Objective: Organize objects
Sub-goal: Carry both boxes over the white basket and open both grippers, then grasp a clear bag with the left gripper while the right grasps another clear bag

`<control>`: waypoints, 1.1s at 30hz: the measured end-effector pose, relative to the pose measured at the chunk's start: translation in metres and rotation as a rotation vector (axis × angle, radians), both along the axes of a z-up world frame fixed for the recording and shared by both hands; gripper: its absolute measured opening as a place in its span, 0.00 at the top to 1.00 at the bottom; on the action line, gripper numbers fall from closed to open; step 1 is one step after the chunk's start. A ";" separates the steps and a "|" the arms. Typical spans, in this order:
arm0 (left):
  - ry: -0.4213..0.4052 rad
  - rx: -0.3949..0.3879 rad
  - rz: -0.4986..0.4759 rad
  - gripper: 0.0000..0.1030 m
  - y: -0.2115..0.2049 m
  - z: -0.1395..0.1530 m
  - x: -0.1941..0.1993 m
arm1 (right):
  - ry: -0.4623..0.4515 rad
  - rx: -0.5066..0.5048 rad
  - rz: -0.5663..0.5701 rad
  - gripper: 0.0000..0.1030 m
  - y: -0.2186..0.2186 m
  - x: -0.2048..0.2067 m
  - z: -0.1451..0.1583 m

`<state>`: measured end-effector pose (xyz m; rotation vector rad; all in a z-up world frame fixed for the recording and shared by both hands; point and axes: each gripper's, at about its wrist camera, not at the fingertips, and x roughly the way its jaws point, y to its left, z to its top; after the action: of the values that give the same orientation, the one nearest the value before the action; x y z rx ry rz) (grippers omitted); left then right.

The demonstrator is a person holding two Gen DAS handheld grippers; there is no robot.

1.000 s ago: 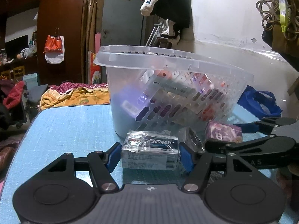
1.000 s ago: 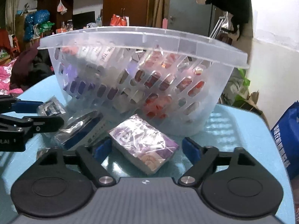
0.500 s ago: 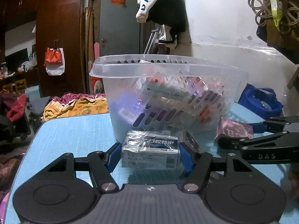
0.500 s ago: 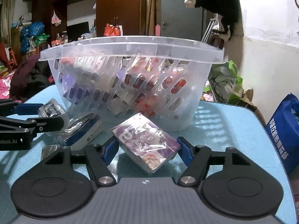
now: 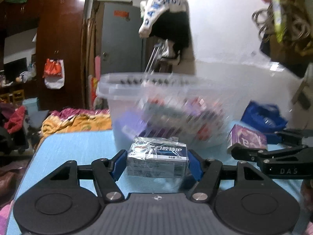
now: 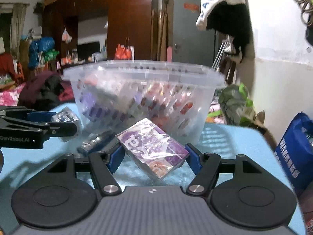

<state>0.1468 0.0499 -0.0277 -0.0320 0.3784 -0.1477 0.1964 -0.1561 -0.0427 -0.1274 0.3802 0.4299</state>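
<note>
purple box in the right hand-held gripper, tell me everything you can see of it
The purple box is a small carton wrapped in clear, crinkled, shiny film, with pale lettering on its top face and an orange-pink end. It sits skewed between the blue pads of the right hand-held gripper, which press on its two sides. It appears lifted slightly off the blue table, just in front of the clear slotted basket.
</note>
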 end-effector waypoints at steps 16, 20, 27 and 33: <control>0.061 0.014 0.065 0.30 -0.017 0.113 0.111 | -0.045 -0.095 -0.204 0.21 0.045 0.099 0.114; 0.114 0.056 0.098 0.10 -0.021 0.096 0.128 | -0.010 -0.126 -0.223 0.08 0.045 0.109 0.102; 0.005 0.034 0.055 0.00 -0.014 0.077 0.054 | -0.033 0.017 -0.123 0.00 0.001 0.033 0.082; 0.103 -0.015 0.039 0.07 -0.015 0.018 0.039 | 0.106 0.064 0.020 0.00 0.013 -0.024 0.001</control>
<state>0.1861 0.0353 -0.0096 -0.0618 0.4793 -0.1105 0.1729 -0.1427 -0.0418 -0.0463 0.4687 0.4698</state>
